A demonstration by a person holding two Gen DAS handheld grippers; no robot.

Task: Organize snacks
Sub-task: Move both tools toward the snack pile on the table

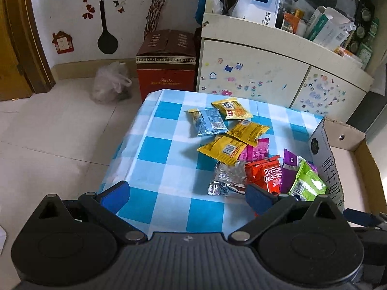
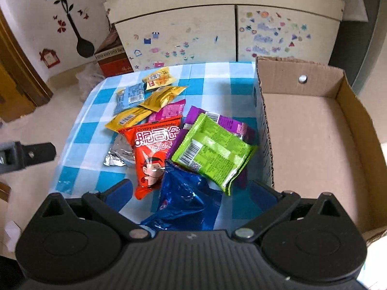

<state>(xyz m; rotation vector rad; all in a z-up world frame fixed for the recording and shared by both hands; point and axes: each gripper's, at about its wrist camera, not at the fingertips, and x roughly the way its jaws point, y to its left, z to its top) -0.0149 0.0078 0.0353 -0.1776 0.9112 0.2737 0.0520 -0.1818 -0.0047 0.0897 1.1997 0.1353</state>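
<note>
Purple foil snack packet mostly buried under the green plastic snack packet. Crumpled silver foil wrapper half under the red crisp packet. Brown cardboard box cut by the right-wrist frame edge. Barcode print too small to read.

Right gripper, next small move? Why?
Probably ease the right gripper down and close on the blue foil packet. Its fingers are open with that packet already lying between them, nearest of the pile, and the cardboard box just to the right looks empty. The left gripper is open over bare tablecloth, holding nothing.
</note>
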